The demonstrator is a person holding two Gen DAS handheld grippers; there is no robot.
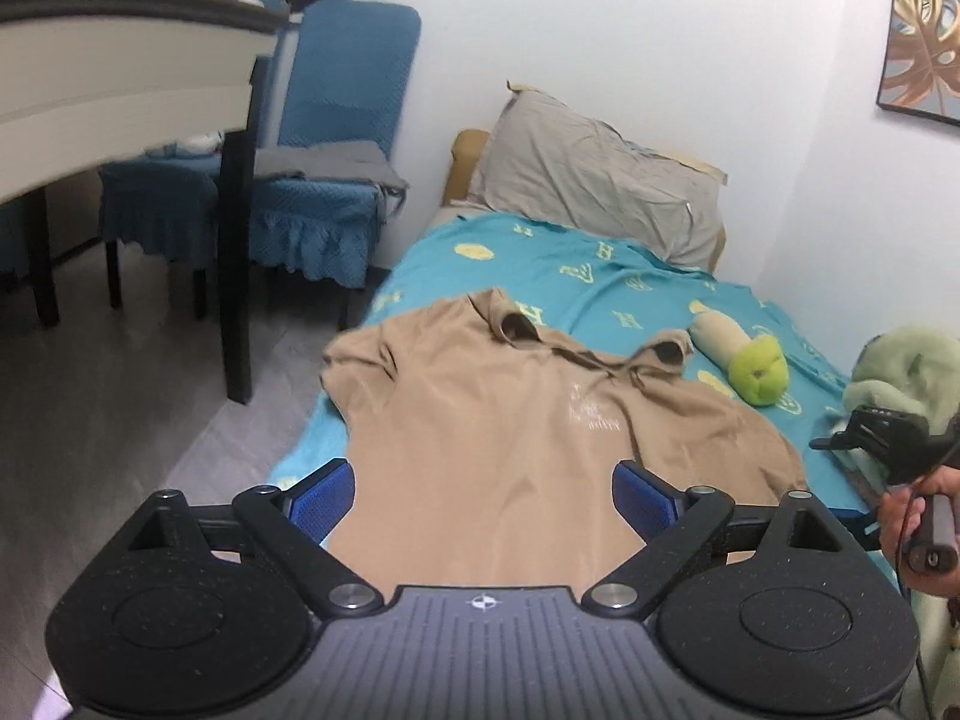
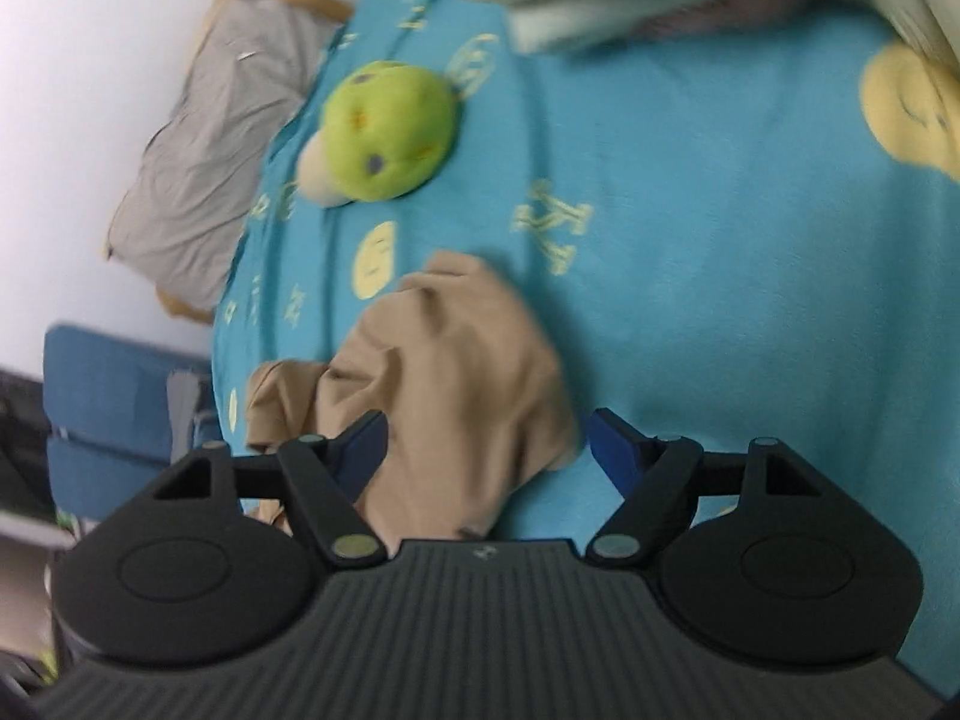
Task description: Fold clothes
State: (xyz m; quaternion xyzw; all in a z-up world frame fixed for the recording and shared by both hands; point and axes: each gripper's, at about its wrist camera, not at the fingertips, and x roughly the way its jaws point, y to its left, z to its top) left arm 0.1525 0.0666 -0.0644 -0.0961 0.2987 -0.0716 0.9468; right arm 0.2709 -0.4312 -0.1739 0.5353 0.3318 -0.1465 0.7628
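Observation:
A tan T-shirt (image 1: 516, 420) lies spread on the teal bed sheet (image 1: 600, 276), collar toward the pillow, hem toward me. My left gripper (image 1: 483, 501) is open, its blue pads over the shirt's lower part, holding nothing. In the right wrist view the shirt's sleeve end (image 2: 456, 384) lies bunched on the sheet (image 2: 720, 312) between the open jaws of my right gripper (image 2: 489, 450), which holds nothing. The right gripper also shows in the left wrist view (image 1: 882, 438) at the bed's right side, held by a hand.
A green and beige plush toy (image 1: 750, 360) lies on the sheet beyond the shirt; it also shows in the right wrist view (image 2: 384, 132). A grey pillow (image 1: 600, 180) leans on the wall. A green blanket (image 1: 906, 366) is at right. Blue-covered chairs (image 1: 324, 138) and a table (image 1: 120, 78) stand left.

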